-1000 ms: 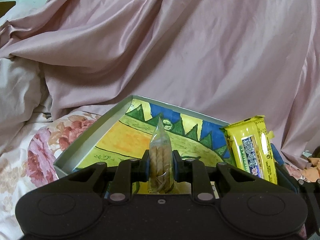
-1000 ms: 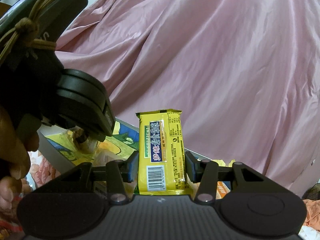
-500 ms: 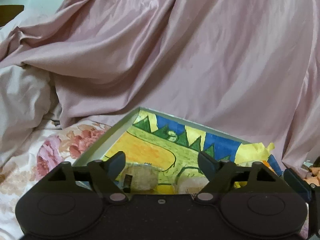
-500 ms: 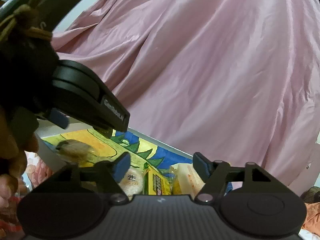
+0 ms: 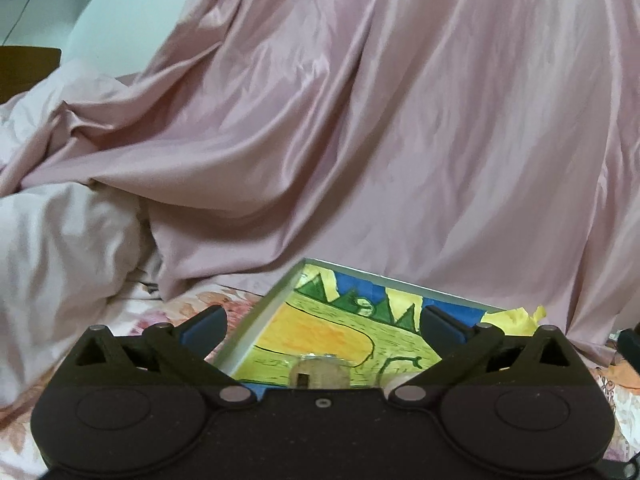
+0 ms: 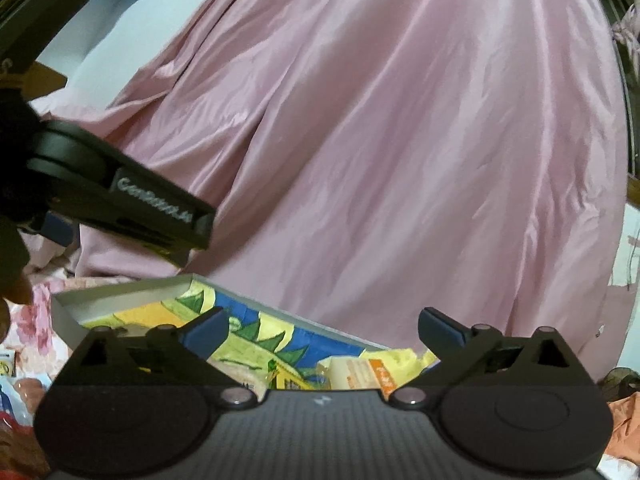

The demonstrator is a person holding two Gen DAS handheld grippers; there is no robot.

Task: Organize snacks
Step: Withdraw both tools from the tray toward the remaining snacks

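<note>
Left wrist view: the left gripper (image 5: 322,326) is seen with its jaws spread wide and opening; nothing is pressed between the blue pads. Beyond the gap, in the lower centre of the frame, a shallow grey-walled box (image 5: 260,320) is seen, its floor covered by a drawing in yellow, green and blue. A clear-wrapped snack (image 5: 318,374) is seen lying on that floor at the bottom centre, partly cut off by the gripper body; a second pale rounded packet (image 5: 394,382) is glimpsed just beside it to the right, too hidden to be identified. A crumpled yellow wrapper edge (image 5: 516,318) is seen at the right end of the box. The upper two thirds of the frame are filled by pink satin cloth (image 5: 360,120); a flowered sheet (image 5: 168,316) is seen under the box at lower left.

Right wrist view: the right gripper (image 6: 322,326) is likewise seen wide and opening, with no item clamped. Below the gap, at the bottom centre, several packets are seen lying in the box: a yellow packet (image 6: 290,378) and an orange-and-cream packet (image 6: 360,370) beside it, both blurred. The box wall (image 6: 120,298) is seen at lower left. The other gripper's black arm is seen at middle left, above the box's left corner and apart from it. A hand (image 6: 12,280) is partly seen at the left edge.
</note>
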